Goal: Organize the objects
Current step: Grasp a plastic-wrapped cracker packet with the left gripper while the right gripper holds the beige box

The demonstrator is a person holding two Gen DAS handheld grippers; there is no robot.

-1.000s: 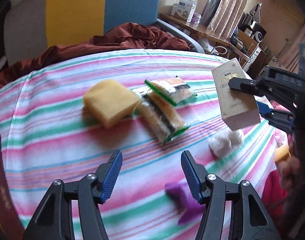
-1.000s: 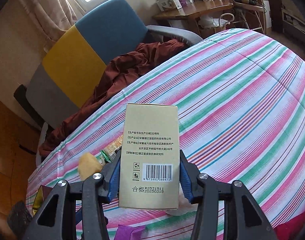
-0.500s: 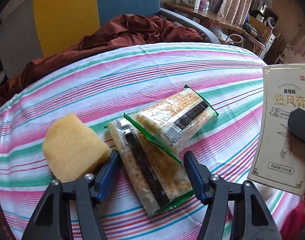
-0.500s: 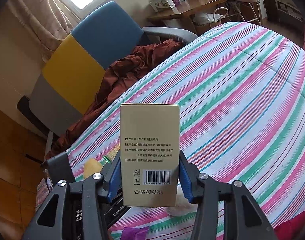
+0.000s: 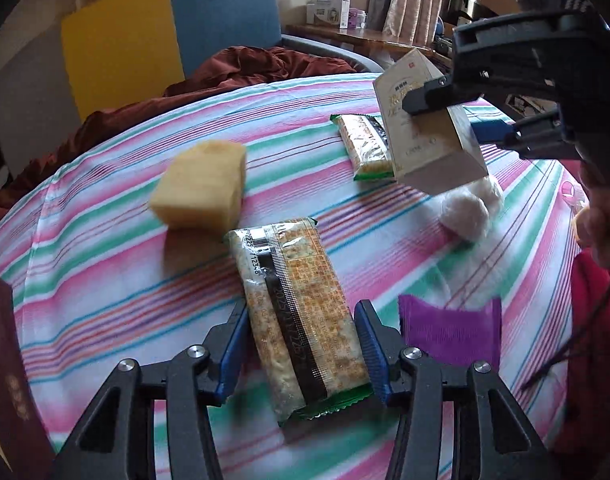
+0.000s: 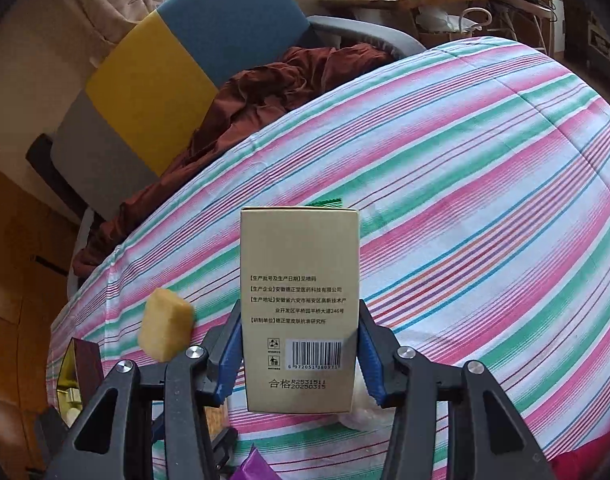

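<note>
Jaws of the left gripper (image 5: 301, 354) are closing on a cracker pack (image 5: 297, 320) that a second ago lay well ahead at twelve o'clock — now it sits between the blue pads, which look just short of pressing. Right gripper (image 6: 299, 354) has kept its clamp on the box (image 6: 300, 308), aloft over the striped cloth (image 6: 465, 220). Sponge (image 5: 201, 188) lies at eleven o'clock, second pack (image 5: 365, 144) at one — next pickup looks imminent.

1. Tablecloth (image 5: 105, 292): pink, green, blue and white stripes.
2. Sponge (image 5: 201, 188): yellow.
3. Cracker packet (image 5: 301, 312): beige, black band, green edge.
4. Box (image 6: 301, 300): tan.
5. Purple wrapper (image 5: 451, 330).
</note>
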